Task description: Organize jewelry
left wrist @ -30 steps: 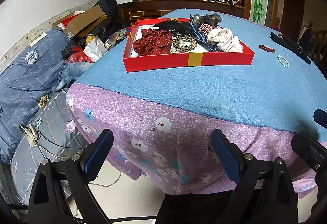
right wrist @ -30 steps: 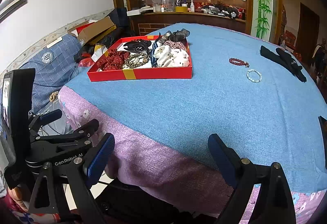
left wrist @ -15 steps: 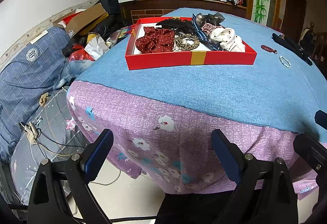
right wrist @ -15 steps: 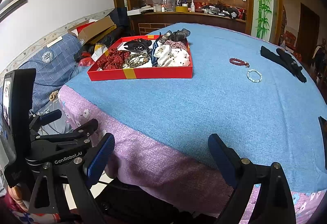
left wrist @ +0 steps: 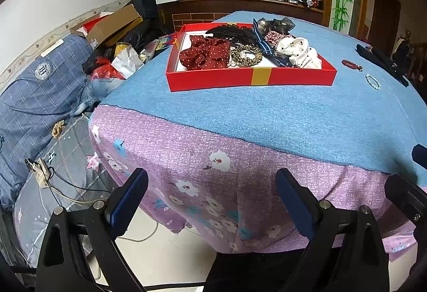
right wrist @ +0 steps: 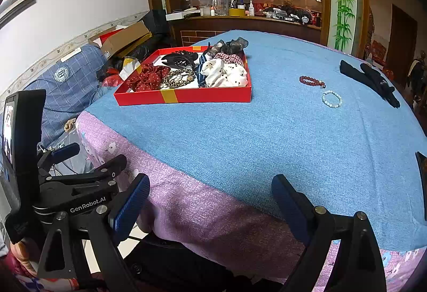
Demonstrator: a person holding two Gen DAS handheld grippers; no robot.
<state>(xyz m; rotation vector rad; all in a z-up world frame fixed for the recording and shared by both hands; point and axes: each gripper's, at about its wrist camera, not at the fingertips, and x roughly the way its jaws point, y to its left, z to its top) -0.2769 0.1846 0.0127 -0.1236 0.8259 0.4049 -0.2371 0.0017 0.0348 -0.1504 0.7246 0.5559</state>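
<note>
Hovering off the counter (right wrist: 267,145) edge, we hold left tongs (left wrist: 210,201) and right tongs (right wrist: 210,201) spread wide and empty; red bracelet (right wrist: 311,81) and pale bracelet (right wrist: 331,99) lie loose beside the tray (right wrist: 186,97), probably awaiting sorting.

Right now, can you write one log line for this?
left gripper: open, empty | right gripper: open, empty | red bracelet, pale bracelet: on cloth, outside box
</note>
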